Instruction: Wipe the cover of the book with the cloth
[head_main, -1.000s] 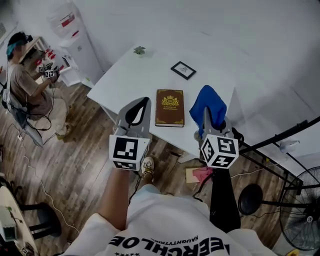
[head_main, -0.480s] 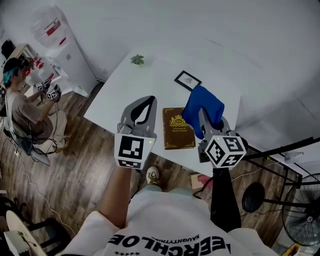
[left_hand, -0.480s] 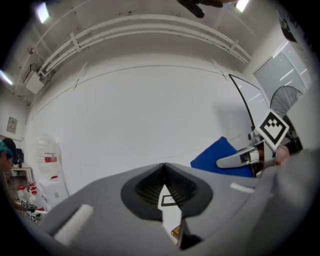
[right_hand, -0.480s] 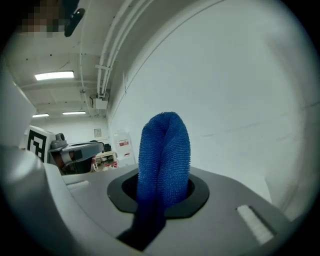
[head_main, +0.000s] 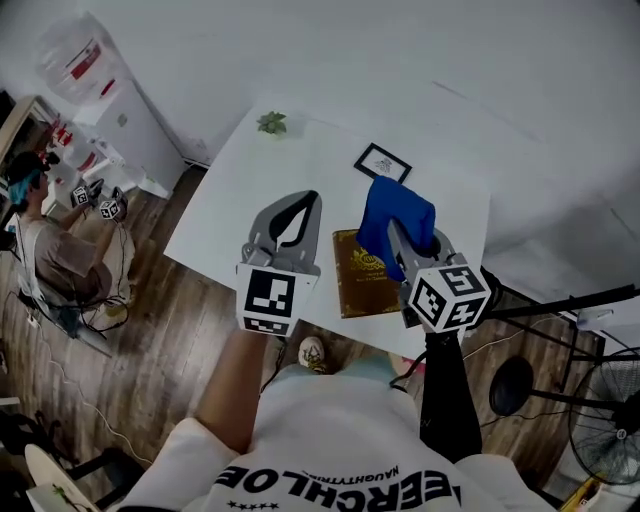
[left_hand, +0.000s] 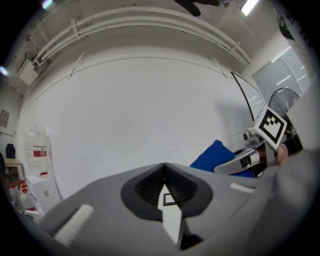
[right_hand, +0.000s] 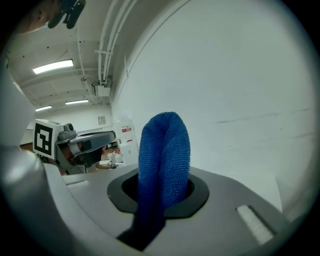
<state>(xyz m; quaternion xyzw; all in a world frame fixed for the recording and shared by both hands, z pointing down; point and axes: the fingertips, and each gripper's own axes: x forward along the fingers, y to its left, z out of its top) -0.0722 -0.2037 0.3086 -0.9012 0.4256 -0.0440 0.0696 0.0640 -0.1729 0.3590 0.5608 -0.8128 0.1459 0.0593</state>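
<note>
One brown book (head_main: 356, 290) with a gold emblem lies flat, cover up, on the white desk (head_main: 240, 190), close to the desk's near edge. A blue cloth (head_main: 394, 222) hangs over the book's 1 o'clock corner; whether it touches the cover cannot be told. The right tongs (head_main: 403, 238) are clamped on that cloth. In the right gripper view a folded hump of the terry fabric stands up out of the shut jaws, and the rest trails down between them. The right tongs' marker cube sits at 4 o'clock from the book, beyond the desk edge.

At 9 o'clock from the book, just beside it, the left tongs (head_main: 298, 208) hover over bare desk. The left gripper view shows their jaws pressed together at the tips with nothing between them.

Farther out, a small black picture frame (head_main: 381, 162) lies at 12 o'clock from the book, and a little green plant (head_main: 271, 123) sits near the far corner at 11 o'clock. Off the desk, at 9 o'clock, a seated person (head_main: 45, 250) holds another pair of grippers above the wooden floor (head_main: 150, 340). A water dispenser (head_main: 100, 95) stands at 10 o'clock, and a fan (head_main: 612, 410) at 4 o'clock.
</note>
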